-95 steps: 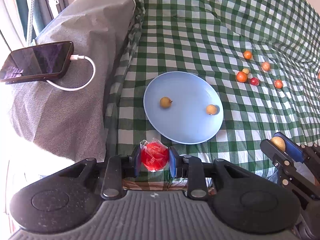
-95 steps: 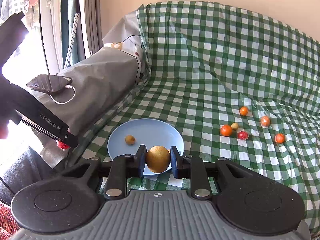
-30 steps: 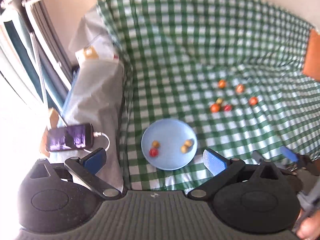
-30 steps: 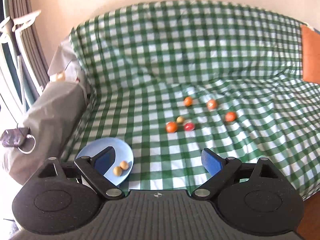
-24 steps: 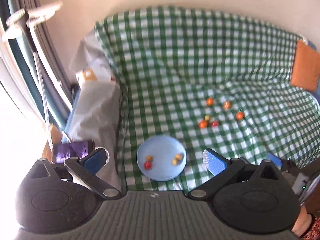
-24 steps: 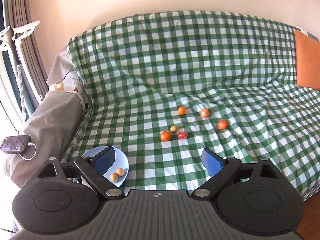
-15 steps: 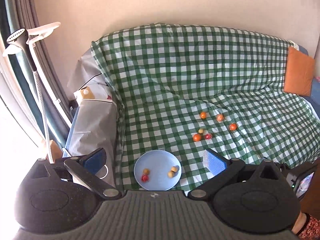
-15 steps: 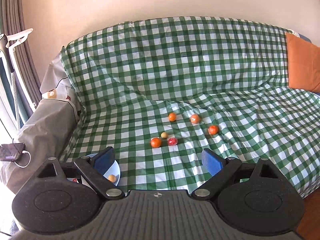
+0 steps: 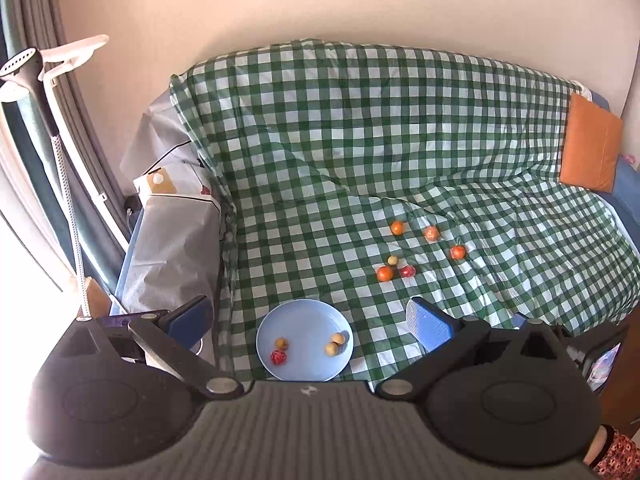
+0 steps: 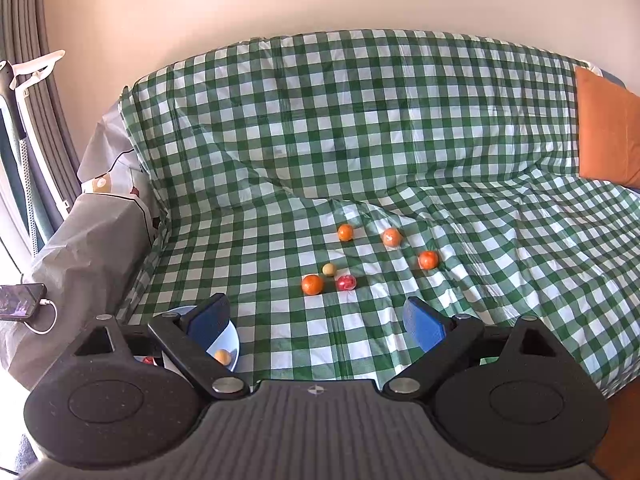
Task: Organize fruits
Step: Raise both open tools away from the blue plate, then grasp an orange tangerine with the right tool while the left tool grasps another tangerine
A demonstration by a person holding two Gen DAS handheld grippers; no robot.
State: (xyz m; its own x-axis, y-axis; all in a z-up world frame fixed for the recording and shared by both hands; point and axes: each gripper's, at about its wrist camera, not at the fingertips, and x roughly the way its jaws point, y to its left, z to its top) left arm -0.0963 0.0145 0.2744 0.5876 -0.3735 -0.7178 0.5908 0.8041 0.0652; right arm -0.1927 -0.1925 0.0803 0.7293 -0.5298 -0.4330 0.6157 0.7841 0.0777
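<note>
A light blue plate (image 9: 304,316) lies on the green checked cloth near the sofa's front left. It holds a red fruit (image 9: 278,357) and three small yellow ones (image 9: 335,343). Further back on the cloth lie several loose fruits: oranges (image 9: 385,273), a small yellow one (image 9: 393,260) and a red one (image 9: 407,271). My left gripper (image 9: 308,318) is open and empty, high above the plate. My right gripper (image 10: 316,322) is open and empty too, in front of the loose fruits (image 10: 312,284). Its left finger (image 10: 210,320) hides most of the plate (image 10: 234,338).
A grey covered armrest (image 9: 176,248) with a phone (image 10: 20,300) on a white cable stands left of the plate. An orange cushion (image 10: 606,132) sits at the far right. A garment steamer pole (image 9: 60,152) and curtains stand at the left wall.
Both grippers let go of their fruits onto the plate and opened wide. They have pulled back and up, so the whole sofa now shows; the plate holds more fruits.
</note>
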